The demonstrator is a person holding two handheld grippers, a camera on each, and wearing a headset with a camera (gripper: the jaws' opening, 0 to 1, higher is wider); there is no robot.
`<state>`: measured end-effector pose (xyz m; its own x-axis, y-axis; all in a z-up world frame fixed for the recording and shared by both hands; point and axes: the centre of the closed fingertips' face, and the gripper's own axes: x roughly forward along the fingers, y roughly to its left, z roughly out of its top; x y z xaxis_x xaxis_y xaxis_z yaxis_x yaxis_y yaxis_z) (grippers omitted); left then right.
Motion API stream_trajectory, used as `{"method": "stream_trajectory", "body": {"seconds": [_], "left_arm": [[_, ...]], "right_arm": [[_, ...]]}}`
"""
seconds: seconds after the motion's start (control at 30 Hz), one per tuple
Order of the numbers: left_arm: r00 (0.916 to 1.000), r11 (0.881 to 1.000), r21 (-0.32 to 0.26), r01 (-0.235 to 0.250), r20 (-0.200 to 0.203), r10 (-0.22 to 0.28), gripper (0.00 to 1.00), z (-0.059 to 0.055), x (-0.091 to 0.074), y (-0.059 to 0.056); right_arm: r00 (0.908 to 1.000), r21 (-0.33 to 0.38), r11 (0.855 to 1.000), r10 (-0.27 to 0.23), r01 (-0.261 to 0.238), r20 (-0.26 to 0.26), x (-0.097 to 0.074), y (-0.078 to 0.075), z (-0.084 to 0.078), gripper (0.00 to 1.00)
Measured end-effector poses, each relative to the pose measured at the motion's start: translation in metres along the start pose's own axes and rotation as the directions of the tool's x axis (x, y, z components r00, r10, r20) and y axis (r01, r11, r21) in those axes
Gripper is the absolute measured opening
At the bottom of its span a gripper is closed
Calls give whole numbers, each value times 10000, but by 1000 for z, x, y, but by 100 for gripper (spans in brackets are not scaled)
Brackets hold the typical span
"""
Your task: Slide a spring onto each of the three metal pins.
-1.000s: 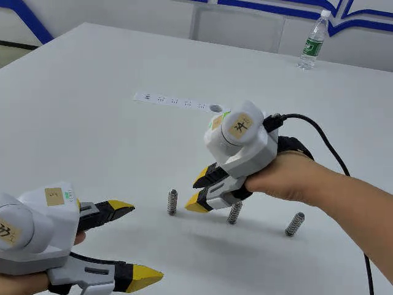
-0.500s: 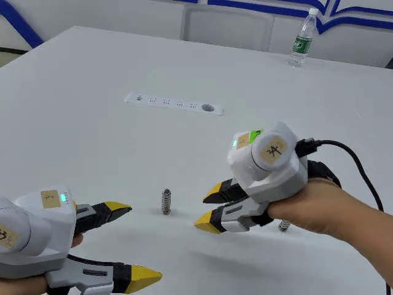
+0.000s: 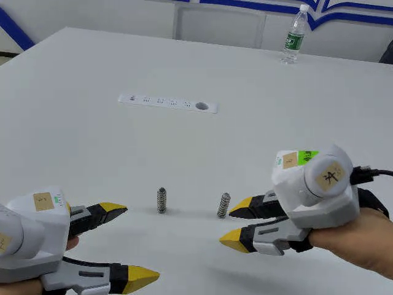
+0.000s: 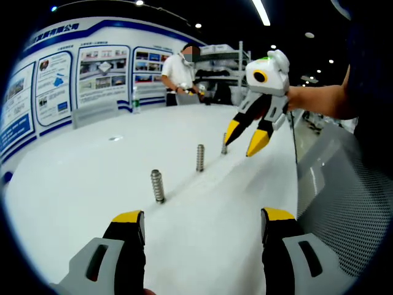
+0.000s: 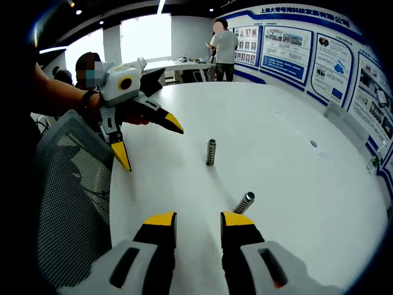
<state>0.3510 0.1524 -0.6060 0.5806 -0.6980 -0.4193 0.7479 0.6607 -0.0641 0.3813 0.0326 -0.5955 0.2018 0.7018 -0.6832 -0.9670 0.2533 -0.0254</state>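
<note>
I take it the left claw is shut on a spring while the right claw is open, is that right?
Not quite: the left claw is open and empty, as the left gripper view shows; the right claw is indeed open.

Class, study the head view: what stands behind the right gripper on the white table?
From the head view the right gripper covers that patch of table. The left gripper view shows a third spring upright there, beside its yellow jaw tips.
</note>
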Motion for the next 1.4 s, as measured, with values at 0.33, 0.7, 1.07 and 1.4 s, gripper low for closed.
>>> {"method": "stream_trajectory", "body": {"seconds": [0.33,0.7,1.07,1.4], "left_arm": [[10000,10000,5,-34,23,34,80,2,-1,-2],[9999,10000,1,-86,71,86,80,4,-2,-3],[9999,9999,-70,-112,52,112,81,3,-3,-4],[10000,9999,-136,-89,28,89,81,-1,0,-7]], "right_arm": [[9959,873,9940,-710,659,568,-33,-10,-25,32],[9845,1277,9830,-1450,1319,988,-55,-21,-42,37],[9742,1734,9704,-1905,1683,1208,-70,-30,-68,44],[9690,1830,9677,-2009,1735,1436,-72,-32,-78,52]]}}
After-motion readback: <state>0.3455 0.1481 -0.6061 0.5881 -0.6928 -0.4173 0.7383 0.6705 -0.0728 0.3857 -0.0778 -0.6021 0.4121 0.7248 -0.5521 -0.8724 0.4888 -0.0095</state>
